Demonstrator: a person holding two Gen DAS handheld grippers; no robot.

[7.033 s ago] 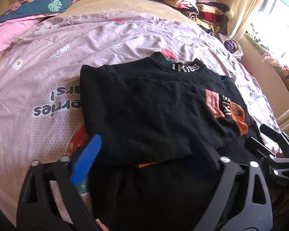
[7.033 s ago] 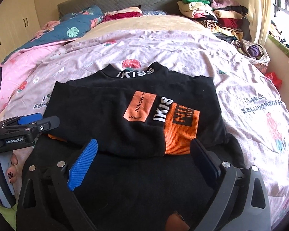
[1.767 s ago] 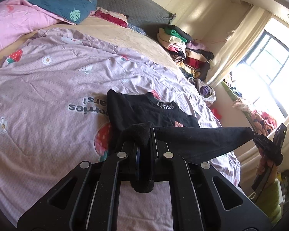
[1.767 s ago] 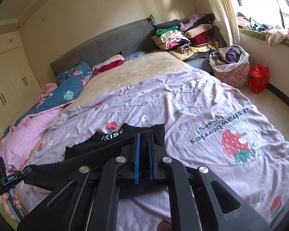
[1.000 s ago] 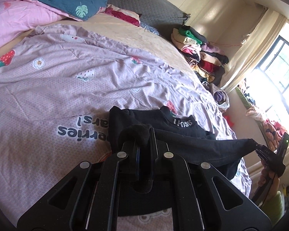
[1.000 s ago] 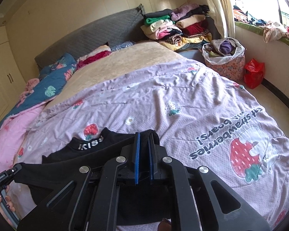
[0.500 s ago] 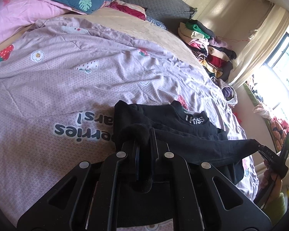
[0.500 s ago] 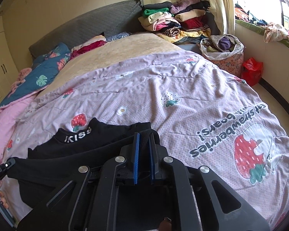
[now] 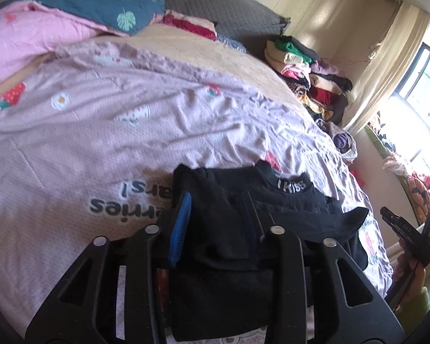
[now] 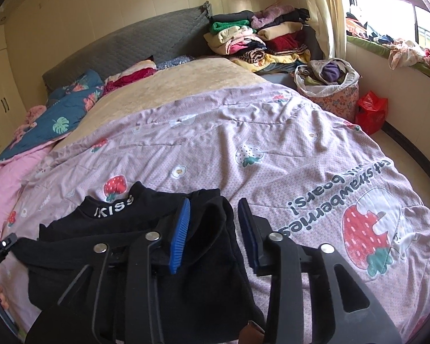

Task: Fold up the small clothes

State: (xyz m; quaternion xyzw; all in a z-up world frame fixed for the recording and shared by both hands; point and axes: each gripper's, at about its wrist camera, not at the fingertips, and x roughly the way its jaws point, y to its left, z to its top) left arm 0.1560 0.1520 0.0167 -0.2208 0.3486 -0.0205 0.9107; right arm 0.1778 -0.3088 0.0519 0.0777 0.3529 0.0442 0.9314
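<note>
A black top point(image 9: 238, 229) with a white-lettered collar point(image 9: 291, 186) lies folded on the pink strawberry bedspread point(image 9: 100, 132); its lower half is laid up over the upper half. My left gripper point(image 9: 218, 215) is open, its fingers either side of the fold's left corner. In the right wrist view the same top point(image 10: 134, 246) lies at lower left. My right gripper point(image 10: 215, 223) is open, with the fold's right corner loose between its fingers. The right gripper also shows at the left wrist view's right edge point(image 9: 401, 226).
A stack of folded clothes point(image 10: 252, 40) sits at the bed's far right corner. A floral basket of clothes point(image 10: 329, 86) and a red bag point(image 10: 371, 111) stand on the floor to the right. Pink and blue quilts point(image 9: 57, 28) are heaped at far left.
Both grippers carried the top's lower edge forward over its upper half, lowered it, and have now opened, letting go of the fabric.
</note>
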